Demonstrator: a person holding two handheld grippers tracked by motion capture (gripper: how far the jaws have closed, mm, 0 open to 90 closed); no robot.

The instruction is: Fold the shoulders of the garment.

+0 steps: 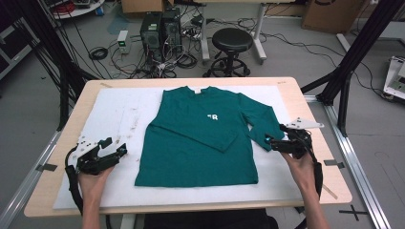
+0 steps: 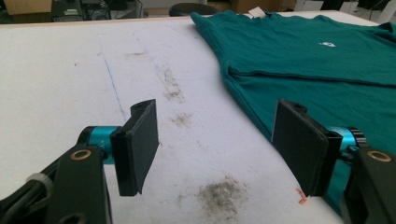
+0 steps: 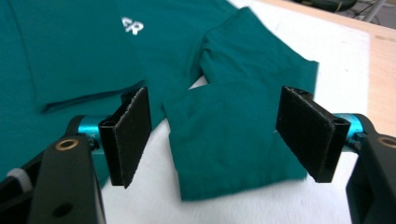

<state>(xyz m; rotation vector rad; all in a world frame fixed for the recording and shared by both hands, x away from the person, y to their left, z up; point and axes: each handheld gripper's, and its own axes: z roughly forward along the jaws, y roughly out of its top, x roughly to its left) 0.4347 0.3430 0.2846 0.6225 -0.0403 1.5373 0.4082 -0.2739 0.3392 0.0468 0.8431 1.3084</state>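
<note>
A dark green long-sleeved shirt (image 1: 200,138) with a small white logo lies flat, face up, on a white sheet (image 1: 119,109). One sleeve is folded diagonally across its body. The other sleeve is doubled back, and its end (image 1: 264,131) lies at the shirt's right side. My right gripper (image 1: 276,138) is open just beside that end. In the right gripper view the sleeve end (image 3: 233,135) sits between and beyond the pads, which do not touch it. My left gripper (image 1: 115,146) is open over bare sheet, left of the shirt's hem (image 2: 327,60).
The sheet covers a wooden table (image 1: 329,186) and carries grey smudges (image 2: 219,193) near my left gripper. Beyond the table's far edge stand a black stool (image 1: 232,40) and computer towers (image 1: 160,28) among cables. Black frame legs (image 1: 348,71) rise at the right.
</note>
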